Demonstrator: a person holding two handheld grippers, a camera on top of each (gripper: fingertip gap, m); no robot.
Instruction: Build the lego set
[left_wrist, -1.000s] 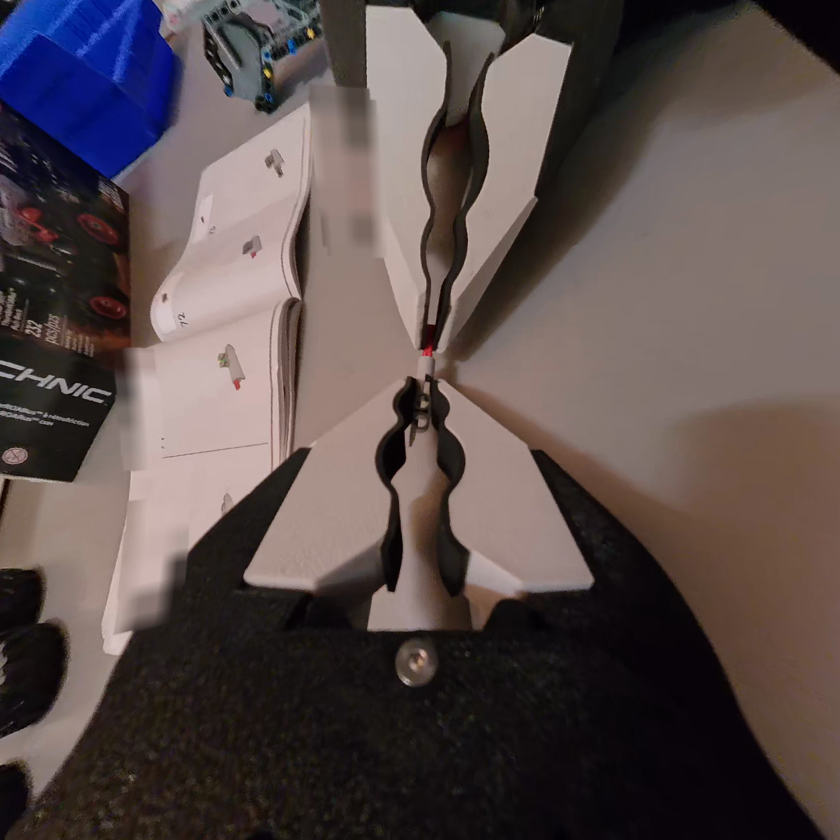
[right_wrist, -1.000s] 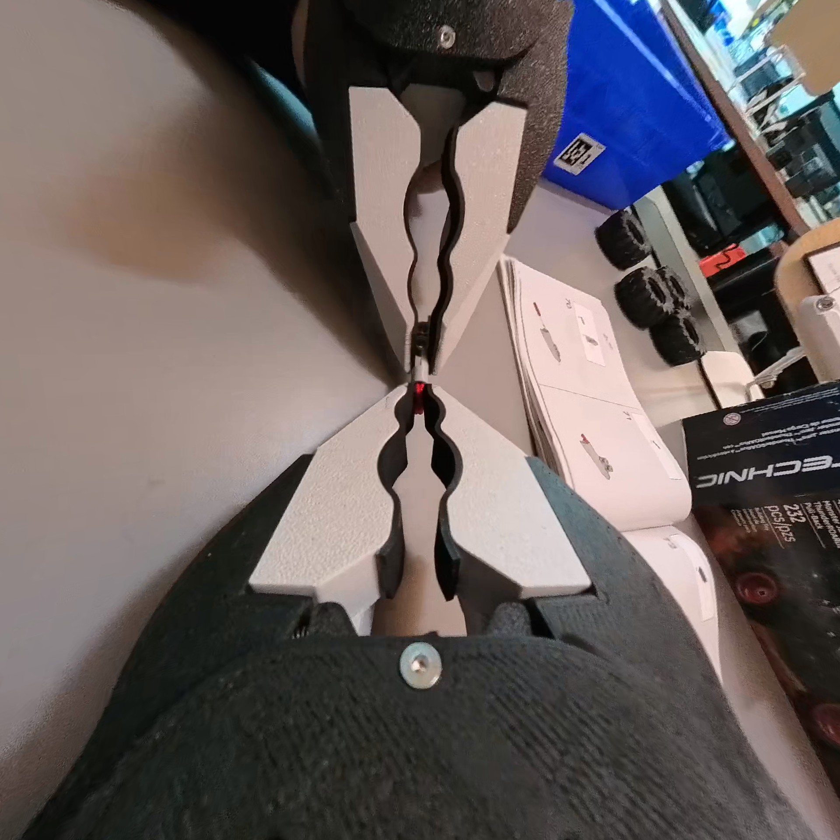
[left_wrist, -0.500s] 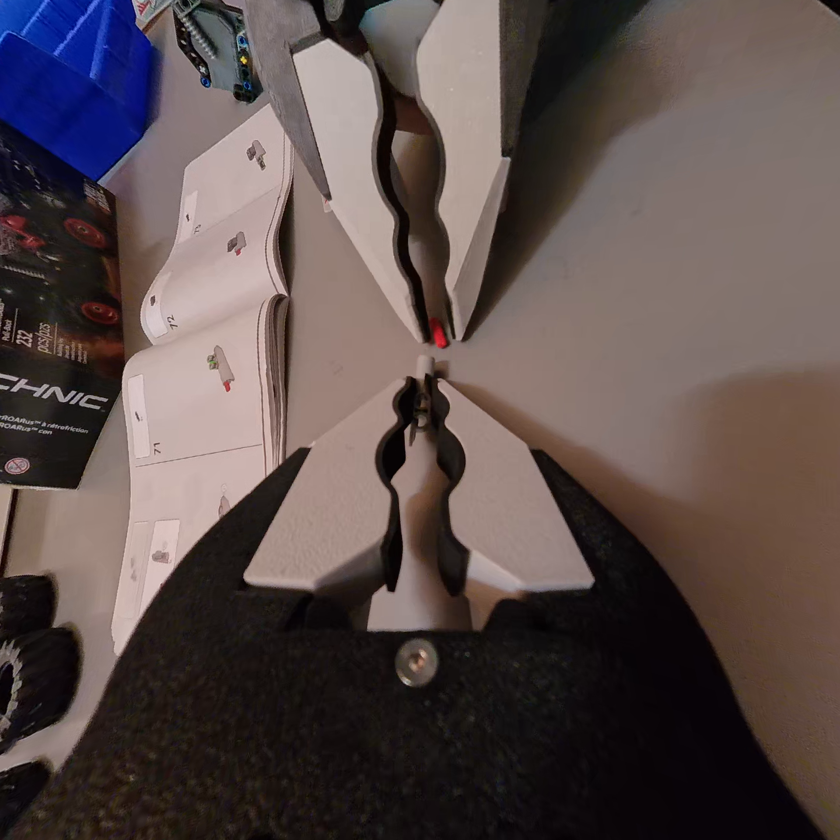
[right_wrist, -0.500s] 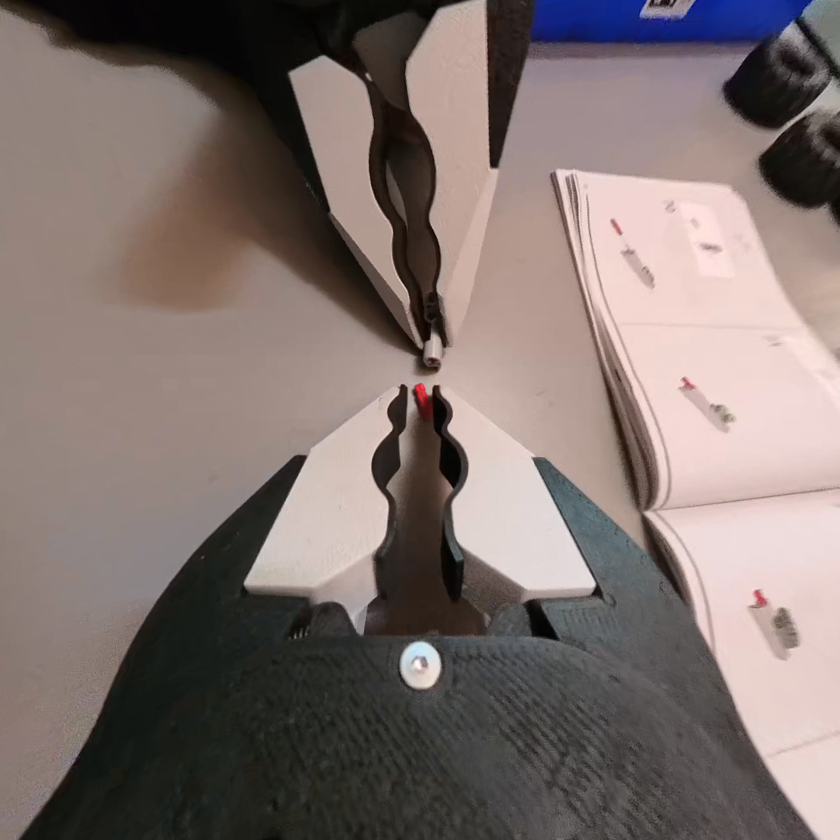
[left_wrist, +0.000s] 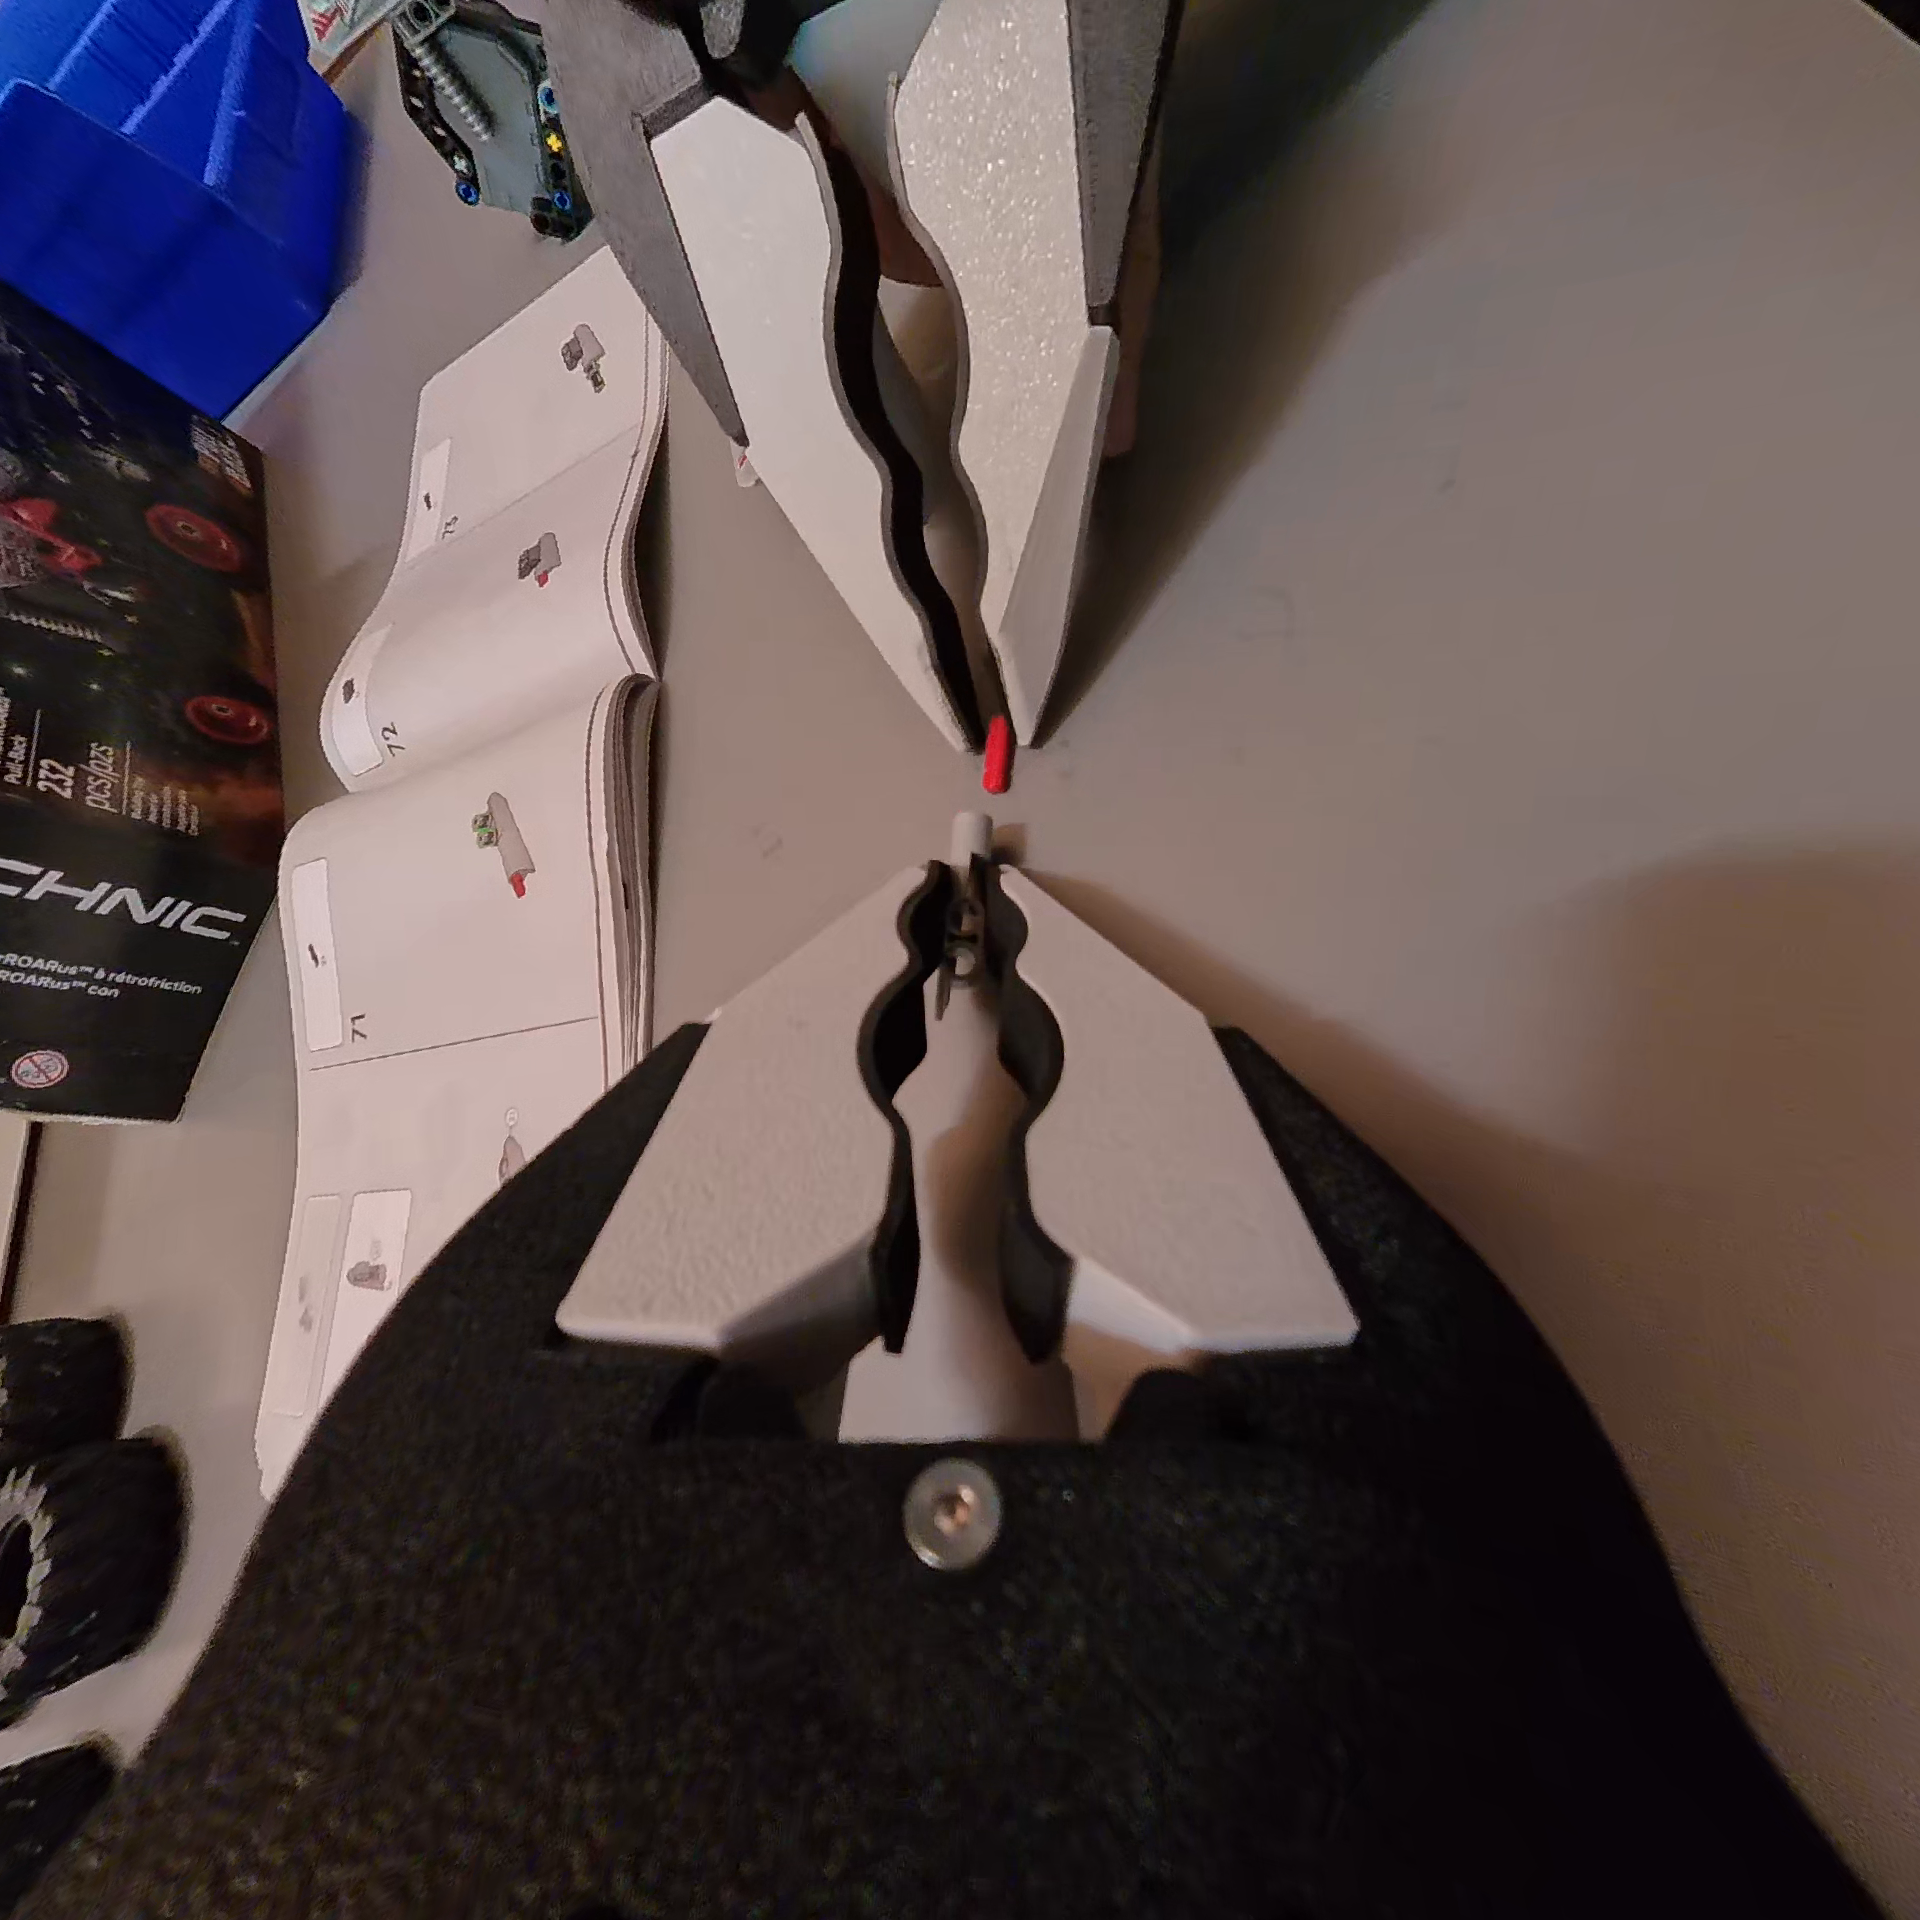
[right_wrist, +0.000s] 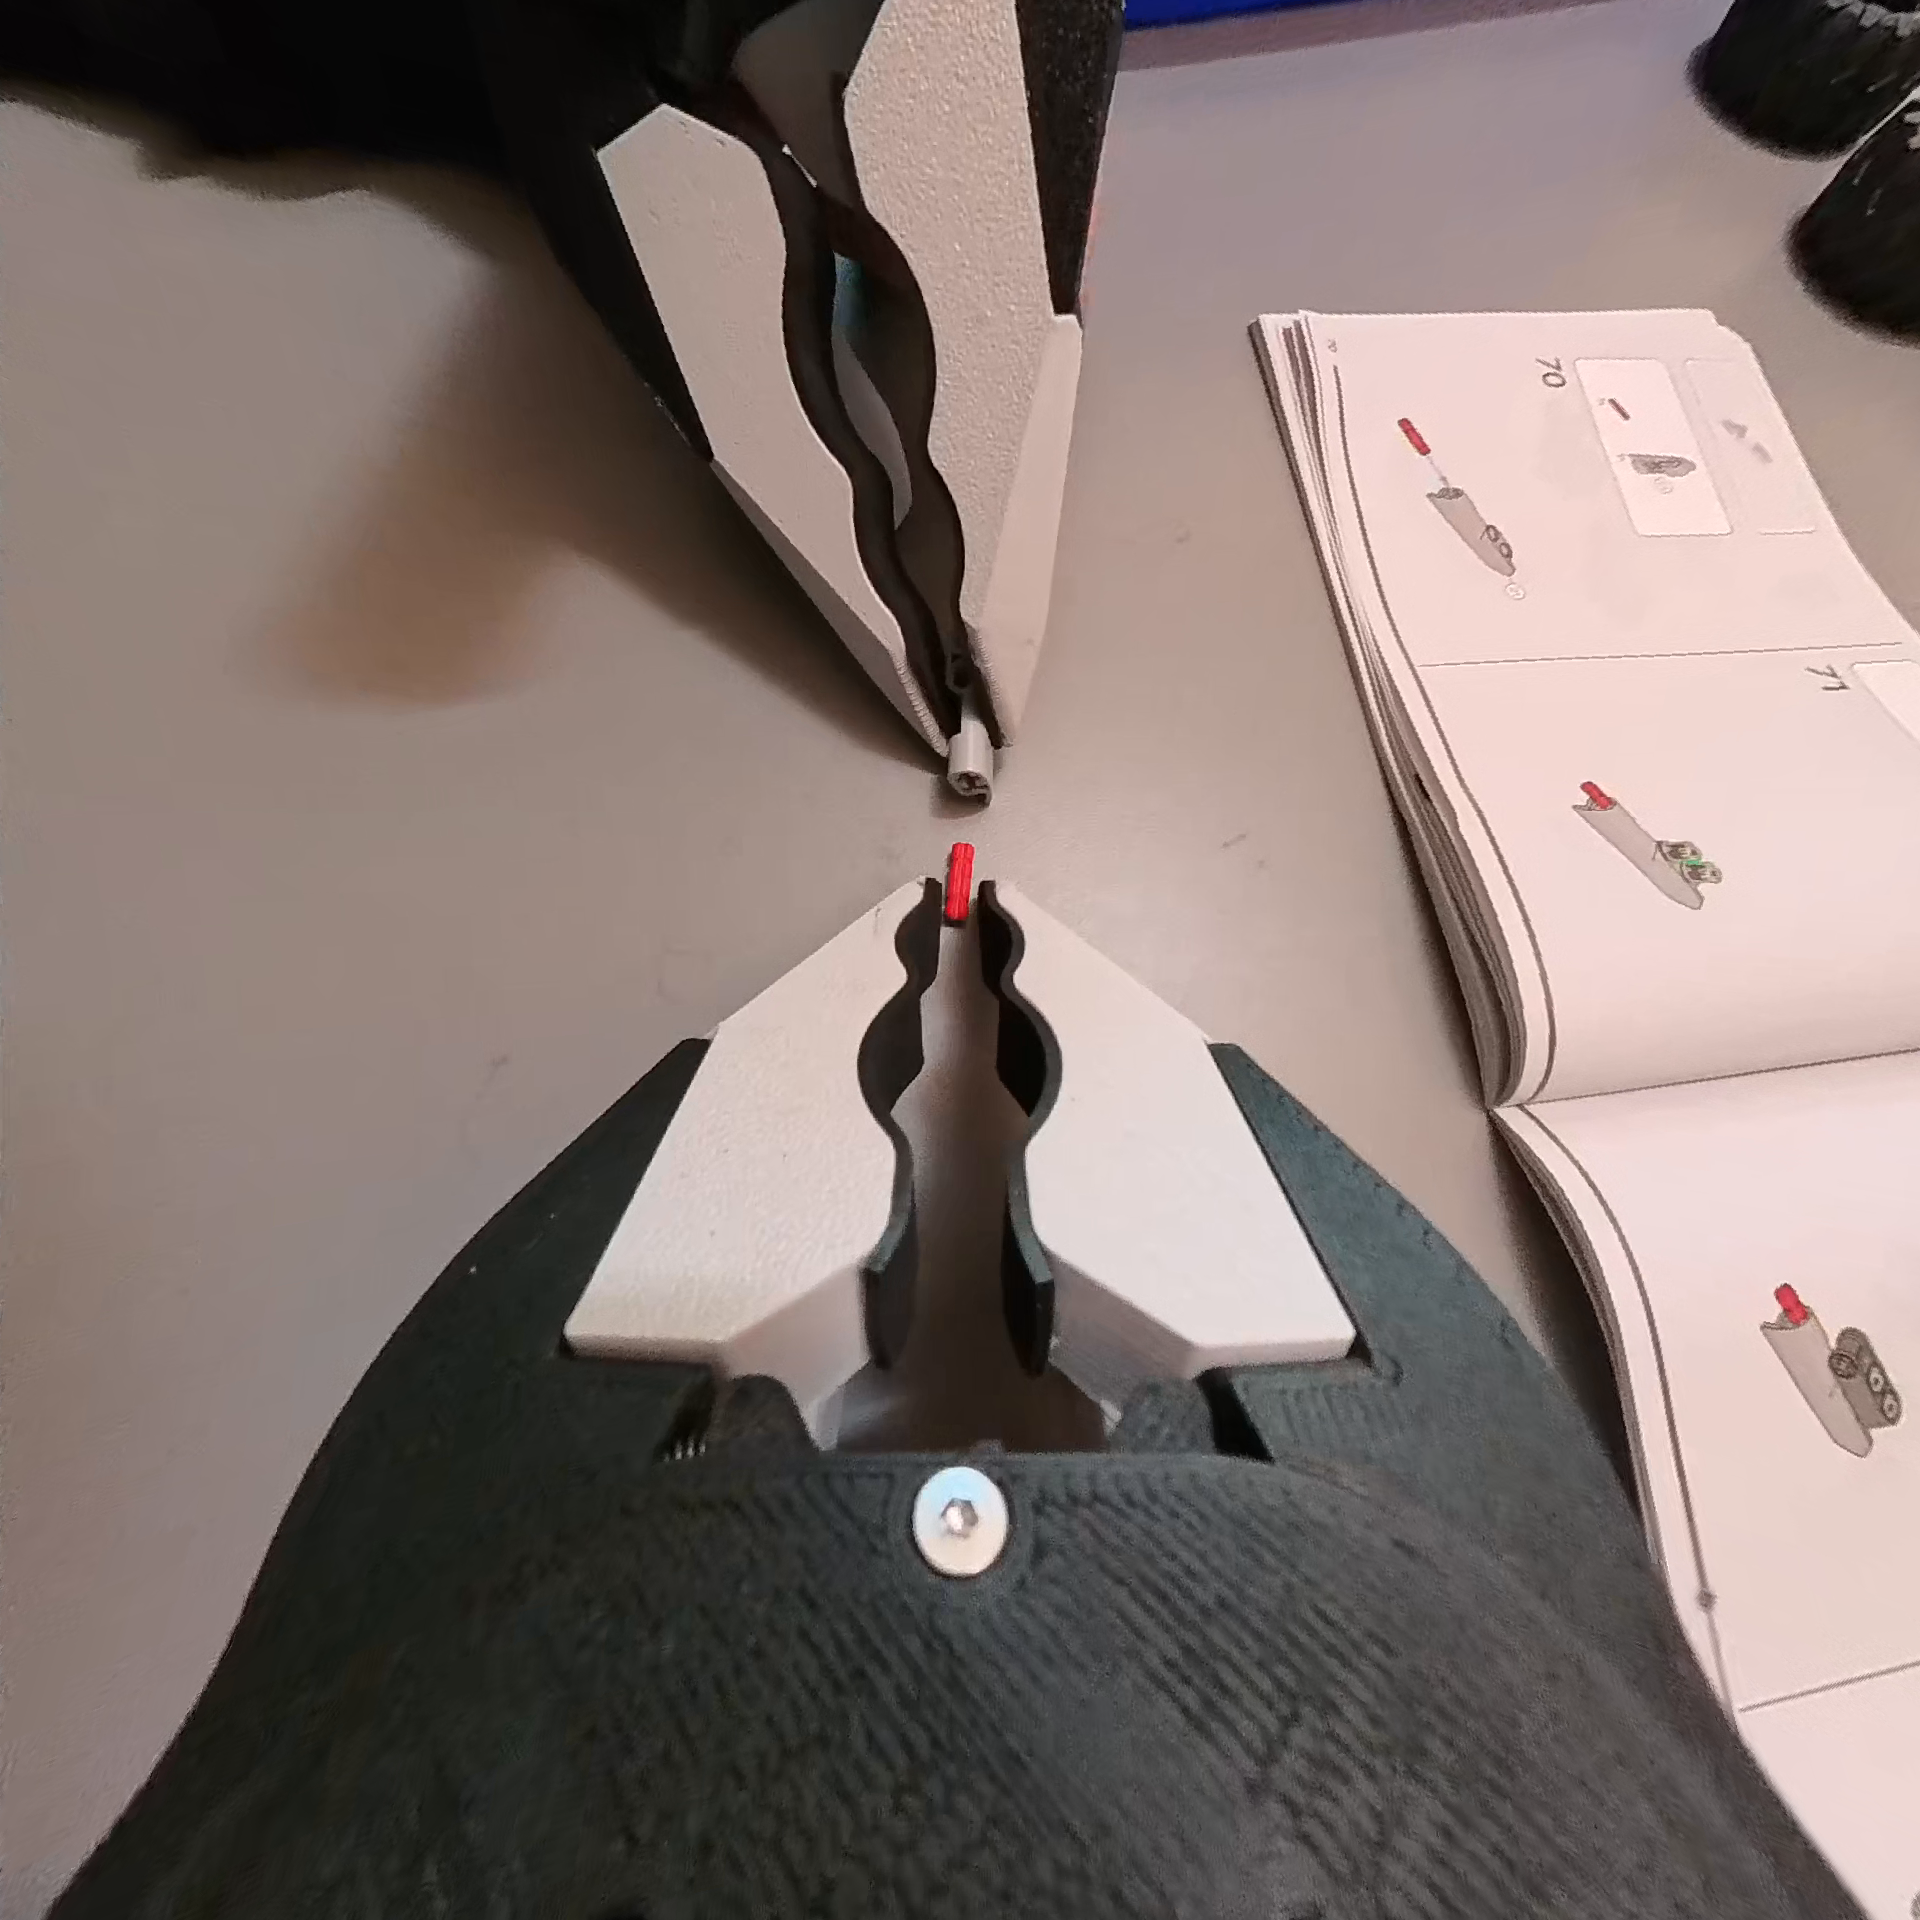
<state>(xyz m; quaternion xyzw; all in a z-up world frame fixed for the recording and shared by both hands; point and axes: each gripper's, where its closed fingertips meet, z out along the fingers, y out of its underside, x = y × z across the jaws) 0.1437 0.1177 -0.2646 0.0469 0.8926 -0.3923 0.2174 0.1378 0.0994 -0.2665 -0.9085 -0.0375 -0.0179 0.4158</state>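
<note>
Left gripper (left_wrist: 971, 868): fingers closed on a small light-grey connector piece (left_wrist: 972, 834), its round end jutting just past the tips; a dark part sat further back between the pads, too small to identify.

Right gripper (right_wrist: 958, 896): fingers pinched on a short red pin (right_wrist: 959, 881), most of its length exposed ahead of the tips.

Relation of the two: grippers faced each other tip to tip above the grey table (left_wrist: 1455, 623), pin and connector near but apart, a sliver of table visible between them. In the right wrist view the connector's open end sat slightly right of the pin's axis (alignment close, not exact).

Surroundings: open instruction booklet (left_wrist: 499, 727) lay at the left of the left wrist view; beyond it the dark set box (left_wrist: 114, 748), a blue bin (left_wrist: 156, 177) at far left, a partly built grey and black assembly (left_wrist: 488, 114) at the far edge, and black tyres (left_wrist: 62, 1538) near left.

Step in hand, by judgement: inserting the red pin into the grey connector, as the booklet's drawings appeared to show; not yet seated.

Next move would call for: lining the pin with the connector's hole, then a straight push together, both grips held firm so neither small part twists out.
</note>
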